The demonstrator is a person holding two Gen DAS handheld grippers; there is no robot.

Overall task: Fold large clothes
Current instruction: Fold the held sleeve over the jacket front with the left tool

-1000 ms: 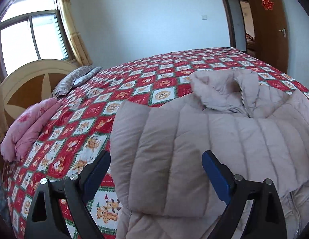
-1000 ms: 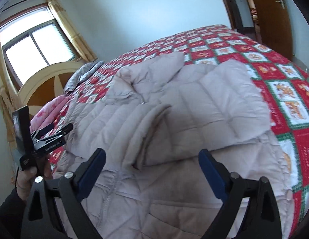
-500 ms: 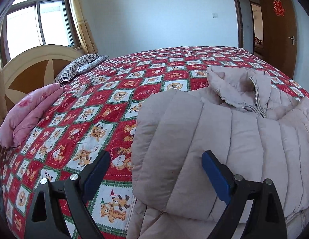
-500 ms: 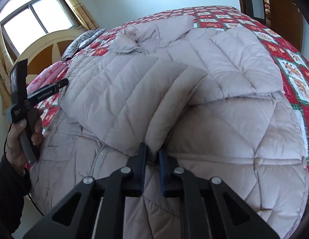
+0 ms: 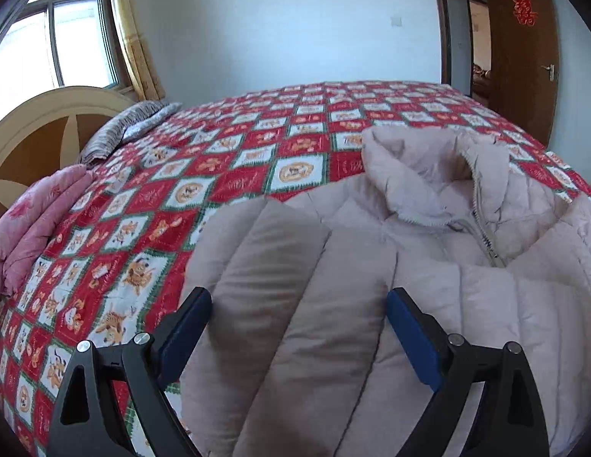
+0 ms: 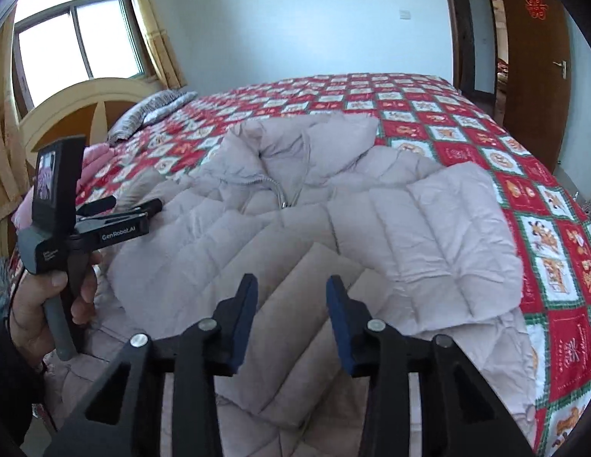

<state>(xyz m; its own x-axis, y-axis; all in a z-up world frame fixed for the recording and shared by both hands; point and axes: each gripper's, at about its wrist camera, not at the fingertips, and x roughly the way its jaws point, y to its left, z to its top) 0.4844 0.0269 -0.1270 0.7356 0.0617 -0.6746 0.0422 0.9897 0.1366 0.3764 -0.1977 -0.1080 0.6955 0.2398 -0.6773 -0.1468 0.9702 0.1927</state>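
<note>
A pale pink quilted puffer jacket [image 6: 371, 228] lies on the bed, collar and zipper toward the far side, both sleeves folded across its front. It also shows in the left wrist view [image 5: 371, 285]. My left gripper [image 5: 297, 316] is open and empty, hovering over the folded left sleeve. The left gripper also shows in the right wrist view [image 6: 116, 209], held in a hand at the jacket's left edge. My right gripper [image 6: 289, 301] is partly open and empty, just above the cuff end of the folded sleeve.
The bed [image 5: 219, 190] has a red and white patterned quilt. A folded pink blanket [image 5: 28, 228] and a striped pillow [image 5: 135, 125] lie near the wooden headboard [image 5: 36, 129] at left. A brown door [image 6: 535, 68] stands open at far right.
My right gripper was shut on the sleeve cuff half a second ago; it has now let go, opened partway and lifted back. The left gripper has stayed open and shifted slightly.
</note>
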